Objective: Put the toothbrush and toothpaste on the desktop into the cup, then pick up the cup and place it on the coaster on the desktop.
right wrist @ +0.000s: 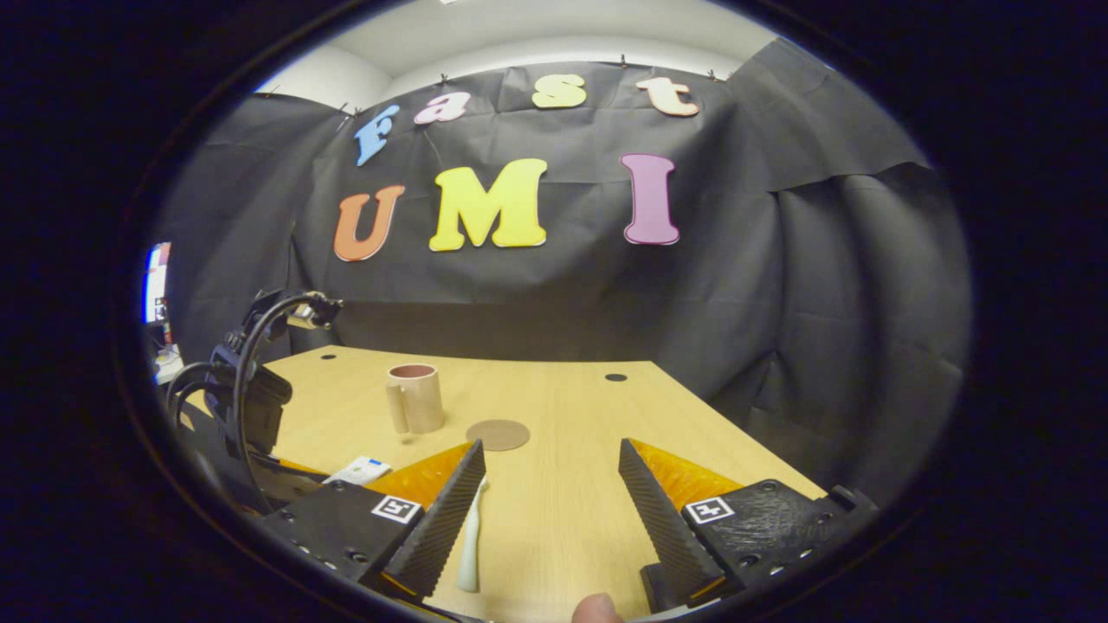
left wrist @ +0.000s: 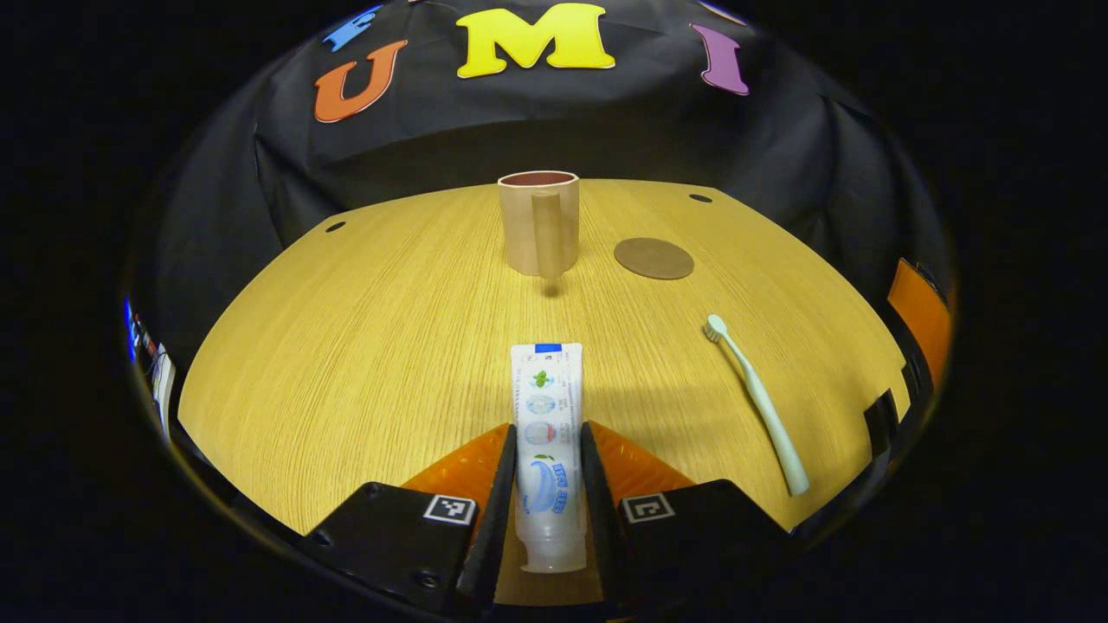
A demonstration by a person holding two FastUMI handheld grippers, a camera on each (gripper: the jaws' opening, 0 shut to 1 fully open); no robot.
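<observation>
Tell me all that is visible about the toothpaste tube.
The toothpaste tube is white plastic with printed pictures and a blue strip at its flat, crimped end. It lies flat on the wooden desktop, cap toward the camera, crimped end toward the cup. The left tool has a finger on each side, apparently pressing it.

We see a light wooden desktop with small dark round holes [right wrist: 554, 510] across the lower centre of the frame. Behind it hangs a creased black cloth wall [right wrist: 779, 285]; above, at upper centre, a pale ceiling strip [right wrist: 519, 30].
</observation>
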